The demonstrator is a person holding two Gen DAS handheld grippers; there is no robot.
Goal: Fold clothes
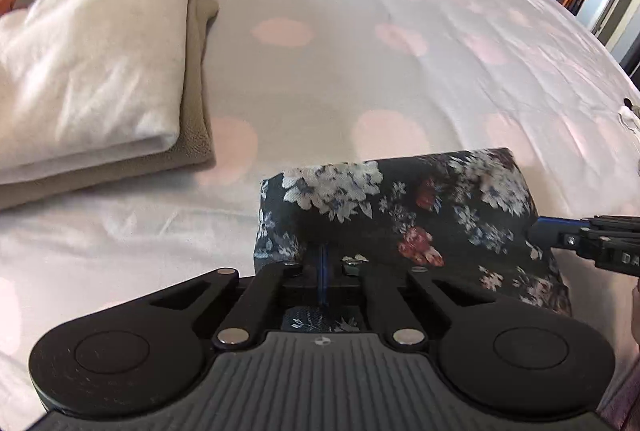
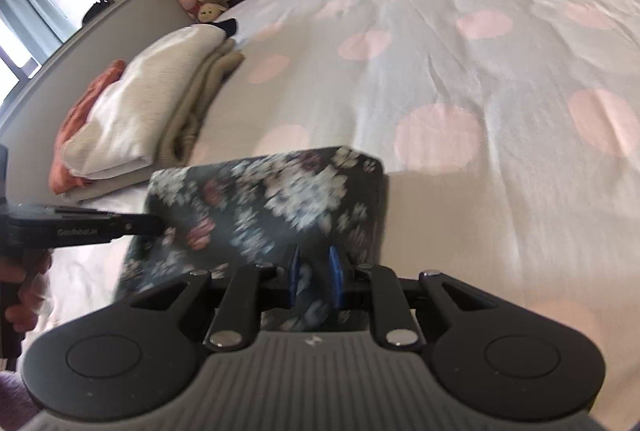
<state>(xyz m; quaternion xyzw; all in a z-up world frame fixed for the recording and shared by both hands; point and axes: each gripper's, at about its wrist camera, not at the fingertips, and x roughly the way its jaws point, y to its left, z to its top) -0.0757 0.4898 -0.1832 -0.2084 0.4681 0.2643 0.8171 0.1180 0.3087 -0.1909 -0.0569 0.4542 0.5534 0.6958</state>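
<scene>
Left wrist view: my left gripper [image 1: 324, 263] had its blue pads pressed together on the near edge of the floral garment [image 1: 400, 207], pinching cloth at its left end. The garment, already doubled into a compact bundle, sat directly at twelve o'clock from the jaws, its long axis running from nine to three. The right gripper [image 1: 540, 227] came in from three o'clock and met the bundle's other end. A stack of folded clothes [image 1: 92, 71] lay at ten o'clock on the spotted bedspread [image 1: 360, 51], well apart from the bundle.

Right wrist view: my right gripper [image 2: 314, 279] had its blue pads narrowly parted with floral cloth between them; blur kept me from telling whether they pinched it. The garment [image 2: 272, 199] spread from twelve toward ten o'clock, long axis again side to side. The left gripper [image 2: 152, 225] reached in from nine o'clock, touching the far end. The stack [image 2: 132, 119] lay at ten o'clock, nearer my left arm.
</scene>
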